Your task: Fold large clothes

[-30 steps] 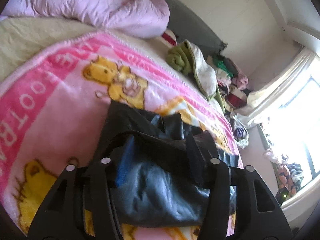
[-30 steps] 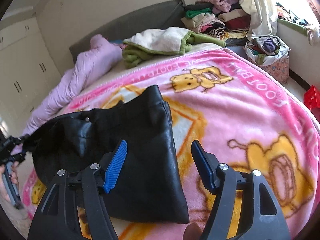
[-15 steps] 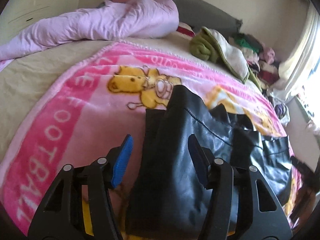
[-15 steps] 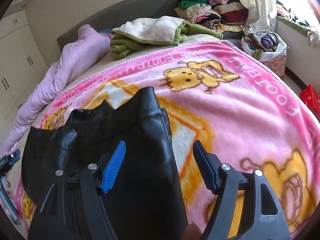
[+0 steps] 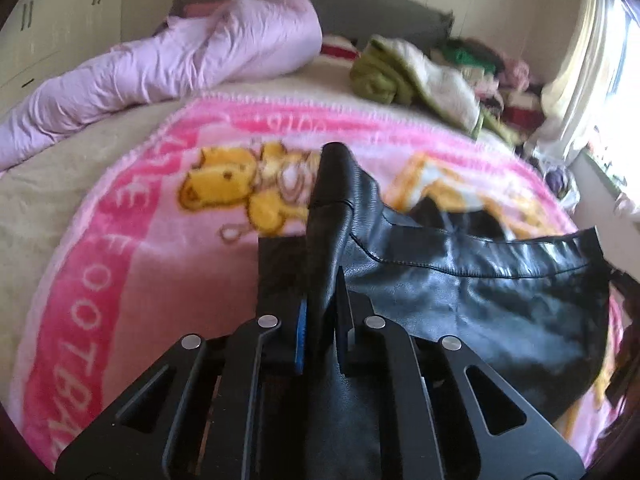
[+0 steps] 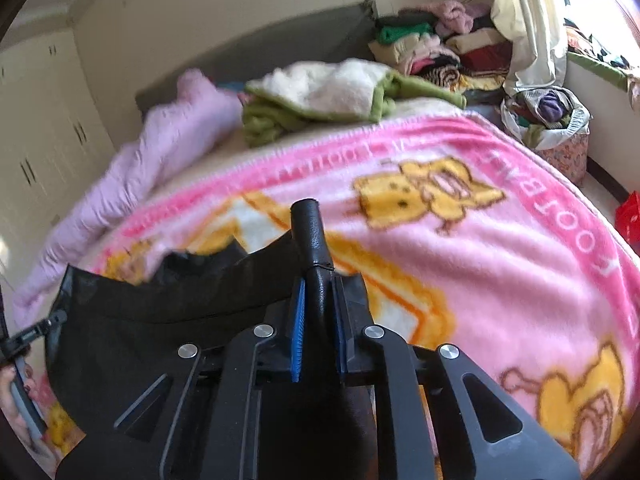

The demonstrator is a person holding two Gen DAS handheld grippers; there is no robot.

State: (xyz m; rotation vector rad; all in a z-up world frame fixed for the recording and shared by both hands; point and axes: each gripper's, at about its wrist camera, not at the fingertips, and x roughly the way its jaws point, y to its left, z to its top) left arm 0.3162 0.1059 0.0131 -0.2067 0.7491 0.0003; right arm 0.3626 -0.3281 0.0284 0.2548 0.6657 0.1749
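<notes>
A black leather garment [image 5: 460, 300] lies spread on the pink bear-print blanket [image 5: 140, 260] on the bed. In the left wrist view my left gripper [image 5: 322, 300] has its jaws closing tight on one corner of it; a pinched fold stands up between the blue pads. In the right wrist view my right gripper [image 6: 318, 292] likewise has its jaws closing, clamped on the opposite corner of the garment [image 6: 160, 320], with a rolled edge poking up past its fingertips. The left gripper [image 6: 36, 332] shows at that view's left edge, at the garment's far corner.
A lilac duvet [image 5: 180, 60] lies bunched by the headboard. A green-and-cream blanket [image 6: 340, 92] sits at the far side of the bed, with stacked clothes [image 6: 440, 48] behind it. A full basket [image 6: 552, 120] stands on the floor by the curtain.
Both grippers stood open over the garment; both have shut on its corners. The left view has rolled level and come closer to the fabric.
</notes>
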